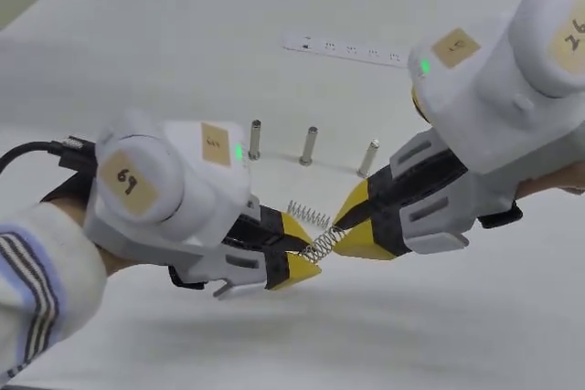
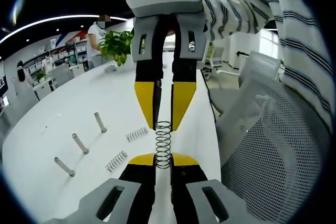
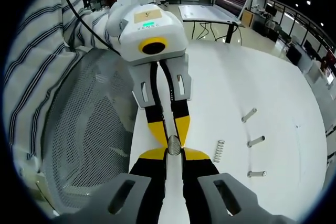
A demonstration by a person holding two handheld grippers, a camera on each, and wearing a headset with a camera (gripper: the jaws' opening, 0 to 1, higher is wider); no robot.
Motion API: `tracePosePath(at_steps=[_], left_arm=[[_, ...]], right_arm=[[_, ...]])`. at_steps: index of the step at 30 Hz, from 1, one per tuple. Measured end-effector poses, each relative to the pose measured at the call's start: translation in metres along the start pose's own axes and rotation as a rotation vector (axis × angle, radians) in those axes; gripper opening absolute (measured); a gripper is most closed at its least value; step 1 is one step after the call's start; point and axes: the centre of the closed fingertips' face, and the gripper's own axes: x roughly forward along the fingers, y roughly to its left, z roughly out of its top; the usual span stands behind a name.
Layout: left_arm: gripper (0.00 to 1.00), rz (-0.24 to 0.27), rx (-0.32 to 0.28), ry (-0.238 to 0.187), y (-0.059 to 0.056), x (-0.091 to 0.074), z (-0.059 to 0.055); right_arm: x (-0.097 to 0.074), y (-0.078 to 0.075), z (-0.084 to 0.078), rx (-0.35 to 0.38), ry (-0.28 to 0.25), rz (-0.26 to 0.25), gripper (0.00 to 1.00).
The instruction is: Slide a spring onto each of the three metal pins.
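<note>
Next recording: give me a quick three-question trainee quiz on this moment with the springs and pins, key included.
1. True or false: all three metal pins already carry a spring.
2. In the left gripper view, how many loose springs lie on the table?
3. Which jaws hold the raised spring: A) the left gripper alone, B) the right gripper alone, C) both, one at each end?
Key: 1 false, the pins are bare; 2 two; 3 C.

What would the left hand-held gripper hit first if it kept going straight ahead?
The left hand-held gripper would probably push the spring it holds straight into the right hand-held gripper, whose tips face it at the spring's far end.
</note>
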Motion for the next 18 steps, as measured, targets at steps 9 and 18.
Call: tracePosePath(at_steps=[9,18], left_arm=[[0.02,-0.005,0.008,0.008,-0.0037,-0.0008,0.0005],[0.02,0.004,0.005,-0.011,-0.0047,-0.0008,0.0057]], right_arm=[[0.0011,0.0065,0.0013,-0.091,0.025,0.022,0.08],[0.0061,0.0064,-0.0008,-0.127,0.041,0.026,0.08]])
